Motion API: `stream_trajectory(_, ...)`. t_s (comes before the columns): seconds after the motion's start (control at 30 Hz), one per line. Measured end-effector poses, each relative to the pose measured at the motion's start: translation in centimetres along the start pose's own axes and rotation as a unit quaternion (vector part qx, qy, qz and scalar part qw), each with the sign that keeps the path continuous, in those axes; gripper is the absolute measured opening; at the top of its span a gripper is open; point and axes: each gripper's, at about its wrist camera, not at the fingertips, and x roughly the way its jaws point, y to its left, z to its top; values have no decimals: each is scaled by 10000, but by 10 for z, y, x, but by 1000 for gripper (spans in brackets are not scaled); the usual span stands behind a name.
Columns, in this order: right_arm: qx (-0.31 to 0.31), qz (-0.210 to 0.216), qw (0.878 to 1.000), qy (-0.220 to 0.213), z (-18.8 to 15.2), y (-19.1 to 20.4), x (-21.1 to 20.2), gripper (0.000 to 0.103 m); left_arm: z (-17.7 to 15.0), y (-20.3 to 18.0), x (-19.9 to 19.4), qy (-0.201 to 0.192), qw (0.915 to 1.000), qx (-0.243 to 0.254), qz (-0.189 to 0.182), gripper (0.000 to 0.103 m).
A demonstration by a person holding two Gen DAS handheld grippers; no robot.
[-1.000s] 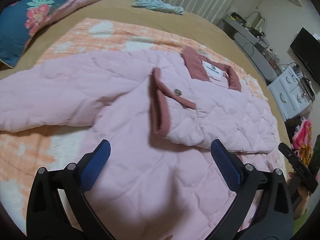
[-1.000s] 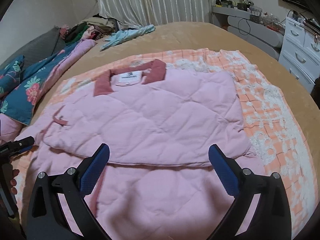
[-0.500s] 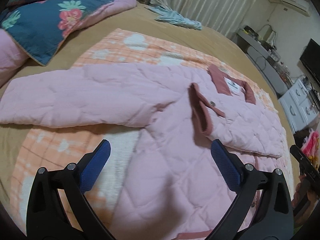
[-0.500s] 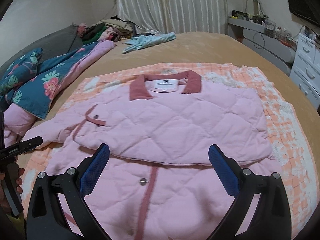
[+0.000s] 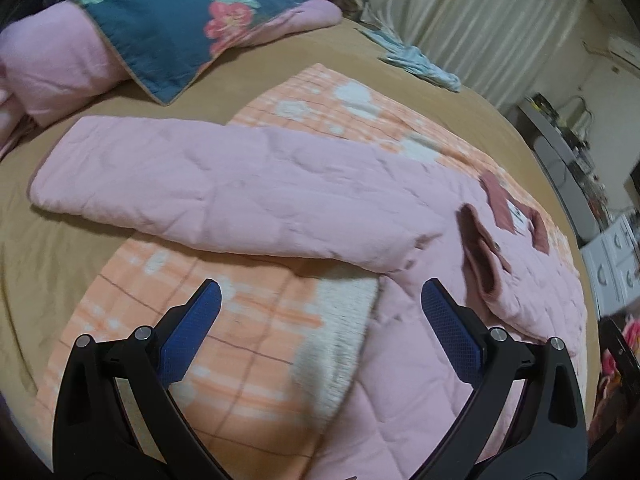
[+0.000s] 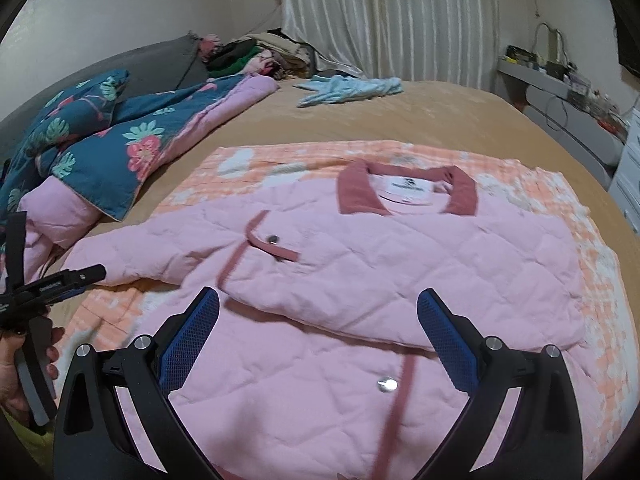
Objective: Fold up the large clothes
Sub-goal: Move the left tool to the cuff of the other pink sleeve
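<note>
The left gripper [image 5: 320,332] hangs with its blue-padded fingers [image 5: 192,328] spread wide and nothing between them. Beneath it lies the orange-and-white checked blanket [image 5: 248,344]; the unfolded sleeve [image 5: 224,196] of the pink quilted jacket with dusty-rose trim [image 6: 400,272] stretches just beyond its fingertips, reaching left onto the tan bedspread [image 5: 48,248]. The jacket's body runs under the right-hand finger.

The right gripper [image 6: 318,336] is likewise spread apart and empty, poised over the jacket's lower front, apparently not touching it, though the angle makes that hard to judge. The jacket lies flat on the blanket in the middle of the bed, collar [image 6: 356,192] away from the gripper, the other sleeve folded across the chest, its rose cuff [image 6: 256,248] toward the left. A snap button [image 6: 386,384] and the rose placket show between the fingers.

At the far left of the right wrist view, a hand [image 6: 20,364] grips the left tool's handle.
</note>
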Motion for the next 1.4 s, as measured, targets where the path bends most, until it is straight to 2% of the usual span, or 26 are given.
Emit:
stream_trajectory(0.43, -648, 362, 9972, 135, 18, 79, 30, 99, 14, 51, 0, -179, 9971, -726, 149, 94)
stream_trajectory(0.83, -1177, 720, 9897, 385, 20, 144, 69, 99, 22, 92, 14, -179, 9916, -1142, 585, 94)
stream_trajectory(1.13, -1189, 880, 9871, 610, 16, 163, 97, 99, 29, 129, 31, -147, 9829, -1691, 708, 94)
stream_trajectory(1.4, -1035, 875, 9886, 659, 17, 157, 108, 99, 29, 156, 45, -154, 9742, -2144, 684, 94)
